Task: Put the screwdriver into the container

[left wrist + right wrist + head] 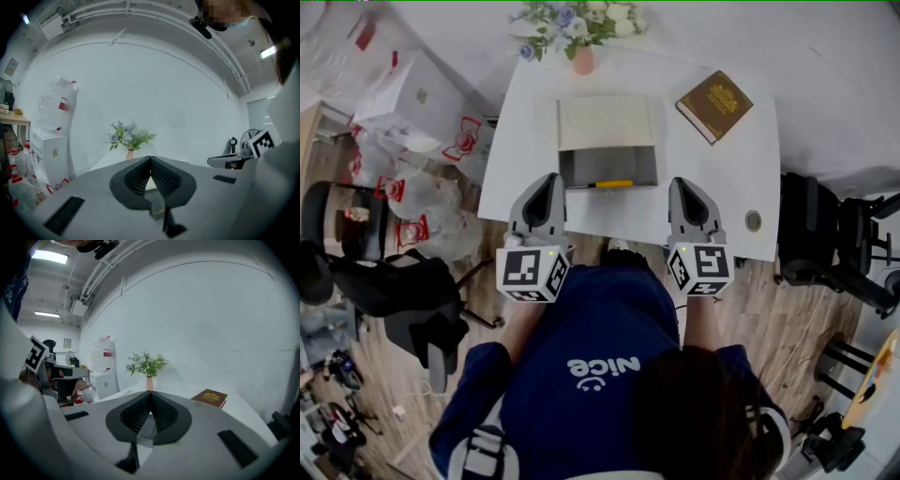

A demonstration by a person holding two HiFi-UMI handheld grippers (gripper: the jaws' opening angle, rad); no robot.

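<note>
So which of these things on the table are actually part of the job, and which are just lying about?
Part of the job: the yellow-handled screwdriver, the grey container, the left gripper and the right gripper, both with fingers shut and empty.
Just lying about: the brown book, the vase of flowers, the small round disc.

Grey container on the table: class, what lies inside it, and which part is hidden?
A yellow-handled screwdriver lies inside the grey container, along its near wall. A pale cover sits over the far half, so whatever is under it cannot be seen.
</note>
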